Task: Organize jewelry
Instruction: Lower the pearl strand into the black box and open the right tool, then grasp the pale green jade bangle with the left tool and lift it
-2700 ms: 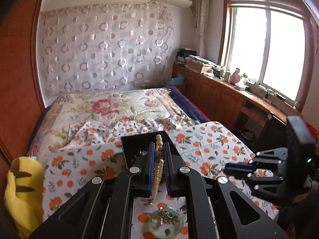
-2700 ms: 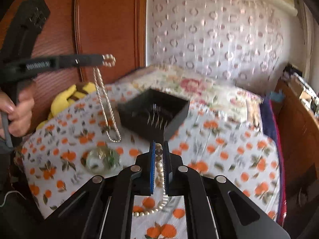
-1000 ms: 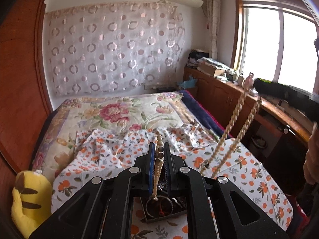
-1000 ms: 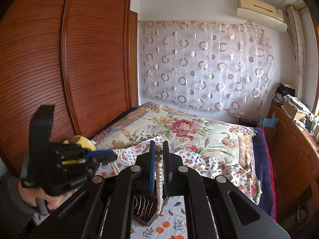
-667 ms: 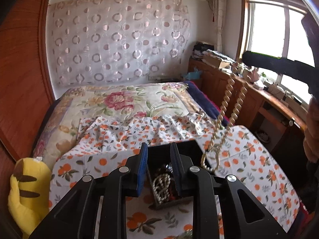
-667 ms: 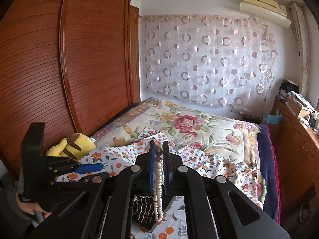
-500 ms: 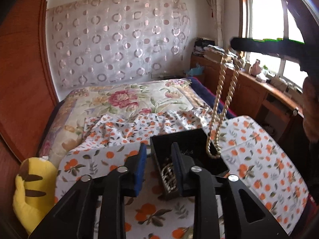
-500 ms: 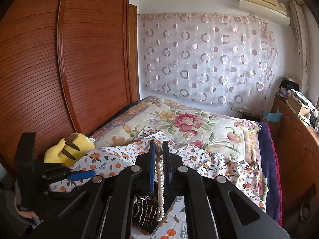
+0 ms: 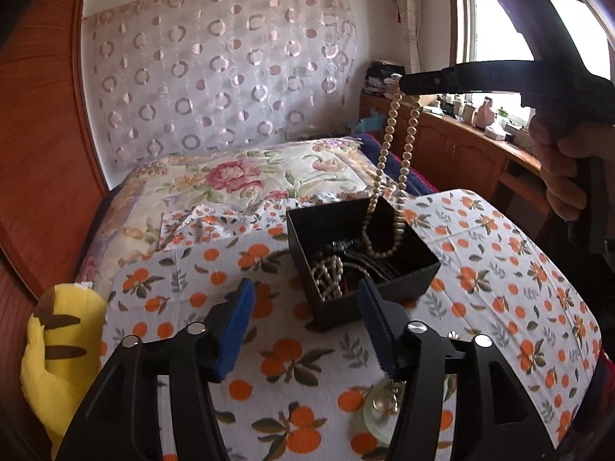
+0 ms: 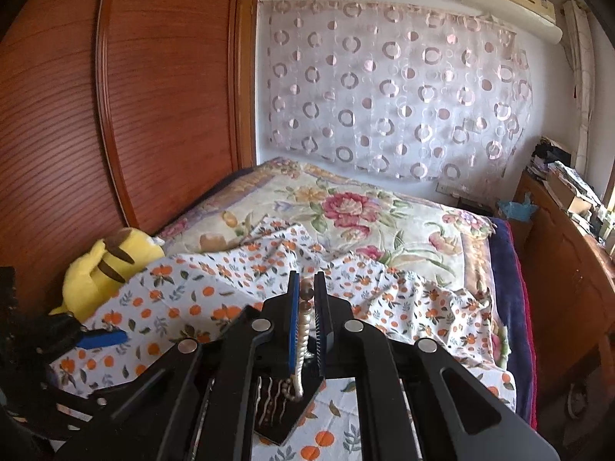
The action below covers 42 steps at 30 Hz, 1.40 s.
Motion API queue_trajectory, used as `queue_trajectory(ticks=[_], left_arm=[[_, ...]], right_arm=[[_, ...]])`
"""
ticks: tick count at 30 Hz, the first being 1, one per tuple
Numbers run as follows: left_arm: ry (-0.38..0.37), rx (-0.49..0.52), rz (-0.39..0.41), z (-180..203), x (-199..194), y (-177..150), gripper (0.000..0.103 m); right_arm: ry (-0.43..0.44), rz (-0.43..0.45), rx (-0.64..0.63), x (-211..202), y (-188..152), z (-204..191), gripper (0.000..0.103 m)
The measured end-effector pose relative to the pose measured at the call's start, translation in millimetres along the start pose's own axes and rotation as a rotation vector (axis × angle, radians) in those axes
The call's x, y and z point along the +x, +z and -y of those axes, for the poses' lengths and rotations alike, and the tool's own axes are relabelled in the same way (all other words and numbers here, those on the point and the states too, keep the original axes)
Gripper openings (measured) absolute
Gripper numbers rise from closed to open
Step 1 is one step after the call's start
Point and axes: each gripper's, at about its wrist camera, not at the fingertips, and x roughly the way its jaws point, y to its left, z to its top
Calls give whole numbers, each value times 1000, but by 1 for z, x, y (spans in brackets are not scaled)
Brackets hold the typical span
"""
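Bedroom w/ wood wardrobe [image 10: 127,115], circle-print curtain [image 10: 392,96], bright window [image 9: 496,27].

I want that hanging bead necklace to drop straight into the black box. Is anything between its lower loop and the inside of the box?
Nothing visible blocks it. The bead necklace hangs from the right gripper, its lower loop already inside the open black box, beside jewelry already lying there. The left gripper is open, short of the box.

Bare cloth [image 9: 269,353] lay free before the black box [image 9: 369,299]; the hanging bead necklace [image 9: 399,161] blocked its far right corner
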Motion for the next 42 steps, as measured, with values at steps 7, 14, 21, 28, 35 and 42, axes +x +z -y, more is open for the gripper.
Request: queue_trajectory(ticks=[7, 14, 21, 28, 35, 42], left_arm=[[-9, -7, -32, 1, 2, -21, 65], [-39, -12, -53, 11, 4, -38, 74], [-55, 14, -84, 27, 5, -52, 81], [-93, 42, -126, 43, 5, -68, 87], [-125, 79, -176, 61, 14, -77, 88], [-127, 112, -225, 74, 27, -81, 88]], right_arm=[[13, -10, -24, -9, -15, 1, 10], [53, -36, -35, -27, -56, -3, 10], [90, -83, -21, -34, -111, -10, 11], [105, -148, 22, -28, -167, -15, 25], [98, -175, 36, -30, -192, -16, 25], [97, -174, 30, -36, -198, -20, 25]])
